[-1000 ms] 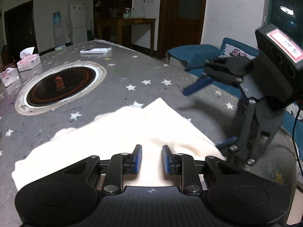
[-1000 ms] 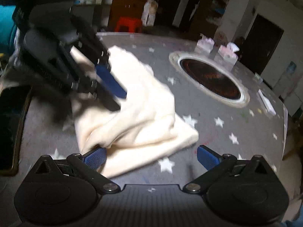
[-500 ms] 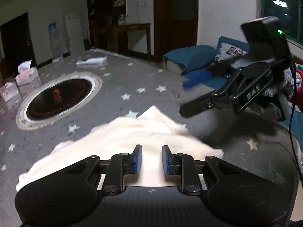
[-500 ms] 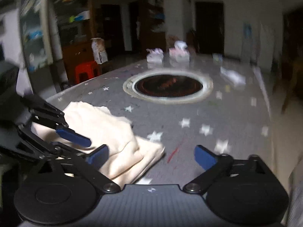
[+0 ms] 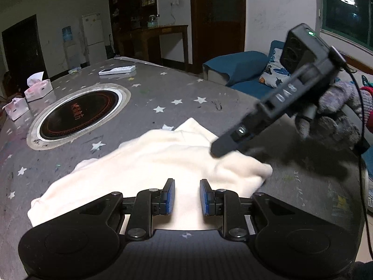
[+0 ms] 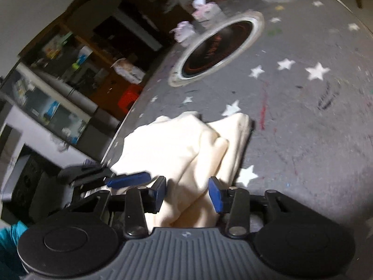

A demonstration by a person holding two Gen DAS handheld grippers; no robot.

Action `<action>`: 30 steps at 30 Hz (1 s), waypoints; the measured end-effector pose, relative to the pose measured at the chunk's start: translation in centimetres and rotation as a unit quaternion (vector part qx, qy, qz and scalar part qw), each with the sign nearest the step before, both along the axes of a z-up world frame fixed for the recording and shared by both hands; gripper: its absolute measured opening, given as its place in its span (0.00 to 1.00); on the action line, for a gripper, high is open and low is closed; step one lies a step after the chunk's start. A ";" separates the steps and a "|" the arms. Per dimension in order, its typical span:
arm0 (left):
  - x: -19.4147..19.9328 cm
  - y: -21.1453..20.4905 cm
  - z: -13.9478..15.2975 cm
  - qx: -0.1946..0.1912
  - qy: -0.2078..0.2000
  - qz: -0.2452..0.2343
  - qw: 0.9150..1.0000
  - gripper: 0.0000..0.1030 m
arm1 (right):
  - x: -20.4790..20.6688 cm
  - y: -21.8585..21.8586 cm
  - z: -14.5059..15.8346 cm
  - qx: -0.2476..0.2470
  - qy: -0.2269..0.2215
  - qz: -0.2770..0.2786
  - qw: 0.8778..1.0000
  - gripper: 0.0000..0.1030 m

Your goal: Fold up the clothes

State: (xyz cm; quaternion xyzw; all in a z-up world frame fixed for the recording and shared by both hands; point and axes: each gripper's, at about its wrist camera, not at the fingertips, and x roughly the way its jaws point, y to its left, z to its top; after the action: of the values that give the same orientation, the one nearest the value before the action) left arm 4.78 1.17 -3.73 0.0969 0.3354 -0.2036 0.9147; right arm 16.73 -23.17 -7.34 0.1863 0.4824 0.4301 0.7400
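Left tongs [image 5: 186, 196] stand parted over the near edge of a cream garment [image 5: 163, 163]. Right tongs [image 6: 187, 192] gape around its bunched fold. The garment lies rumpled, roughly folded, on the grey starred tabletop [image 5: 186, 98], near the round burner [image 5: 78, 116].

The left hand-held gripper [image 5: 185, 196] is black plastic, with two round bumps at the sides, ribbed grey in the middle, silver screws and blue pads [image 5: 170, 196] on its fingers. The right hand-held gripper [image 6: 187, 191] looks the same — black, grey ribs, blue pads [image 6: 215, 195]. Seen from the left camera, it has white letters, a green light and a black cable. The hand [image 5: 335, 114] wears a fuzzy grey glove.
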 end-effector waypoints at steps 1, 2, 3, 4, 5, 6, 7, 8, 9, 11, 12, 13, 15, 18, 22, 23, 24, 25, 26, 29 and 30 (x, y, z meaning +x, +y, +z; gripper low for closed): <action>0.0 0.0 -0.1 -0.001 0.001 0.001 1.000 0.25 | 0.2 -0.1 -0.1 0.009 0.006 -0.008 1.000 0.40; 0.0 0.1 -0.1 -0.002 0.001 0.001 1.000 0.25 | 0.4 -0.2 -0.1 0.012 0.008 -0.019 1.000 0.40; 0.1 0.1 -0.2 -0.003 0.002 0.002 1.000 0.25 | 0.6 -0.4 -0.1 0.015 0.010 -0.030 0.999 0.40; 0.1 0.1 -0.3 -0.004 0.003 0.003 1.000 0.25 | 0.8 -0.2 -0.1 0.006 0.005 -0.036 0.999 0.38; 0.2 0.1 -0.4 -0.004 0.004 0.002 1.000 0.24 | 1.0 -0.1 -0.1 -0.005 -0.002 -0.041 0.999 0.34; 0.2 0.1 -0.4 -0.004 0.004 0.002 1.000 0.24 | 1.1 0.1 -0.2 -0.012 -0.005 -0.040 0.999 0.32; 0.1 0.1 -0.5 -0.004 0.004 0.002 1.000 0.24 | 1.2 0.5 -0.4 -0.017 -0.007 -0.038 0.999 0.26; 0.1 0.0 -0.5 -0.005 0.004 0.002 1.000 0.24 | 1.3 0.7 -0.4 -0.022 -0.009 -0.042 0.999 0.22; 0.1 0.0 -0.6 -0.005 0.005 0.002 1.000 0.24 | 1.4 0.9 -0.4 -0.027 -0.011 -0.047 0.998 0.21; 0.0 0.1 -0.7 -0.006 0.005 0.001 1.000 0.24 | 1.5 1.3 -0.4 -0.037 -0.021 -0.054 0.998 0.17; 0.0 0.1 -0.7 -0.006 0.006 0.001 1.000 0.24 | 1.4 1.6 -0.3 -0.044 -0.030 -0.056 0.997 0.17; 0.0 0.1 -0.7 -0.007 0.006 0.001 1.000 0.24 | 1.2 1.9 -0.2 -0.048 -0.037 -0.053 0.997 0.17; 0.0 0.0 -0.7 -0.005 0.005 0.000 1.000 0.24 | 0.8 2.3 0.0 -0.057 -0.053 -0.050 0.996 0.15; -0.1 0.0 -0.7 -0.002 0.006 0.000 1.000 0.24 | -0.2 3.1 0.8 -0.096 -0.106 -0.055 0.988 0.05; -0.1 0.2 -0.8 -0.001 0.005 0.001 1.000 0.24 | -3.4 4.9 3.9 -0.163 -0.276 -0.044 0.946 0.03; -0.2 0.2 -0.8 -0.002 0.004 0.000 1.000 0.24 | -4.4 5.5 4.7 -0.182 -0.322 -0.039 0.928 0.03; -0.2 0.2 -0.8 -0.003 0.005 0.000 1.000 0.24 | -5.0 6.3 4.7 -0.204 -0.355 -0.030 0.912 0.03; -0.2 0.2 -0.9 -0.003 0.005 0.001 1.000 0.24 | -5.6 7.1 4.7 -0.226 -0.384 -0.021 0.895 0.03; -0.2 0.2 -0.9 -0.003 0.005 0.002 1.000 0.24 | -5.5 7.6 4.2 -0.237 -0.385 -0.014 0.892 0.03; -0.2 0.4 -0.9 -0.006 0.005 0.005 1.000 0.25 | -4.2 8.2 1.4 -0.274 -0.353 -0.004 0.895 0.04; -0.3 0.6 -0.8 -0.006 0.005 0.007 1.000 0.25 | -4.1 7.9 1.5 -0.272 -0.349 -0.007 0.897 0.04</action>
State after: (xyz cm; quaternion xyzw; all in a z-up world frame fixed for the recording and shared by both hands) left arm 4.47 1.72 -4.55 0.0877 0.3392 -0.1997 0.9151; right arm 12.61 -15.24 -5.87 -0.1807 0.2903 0.3142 0.8856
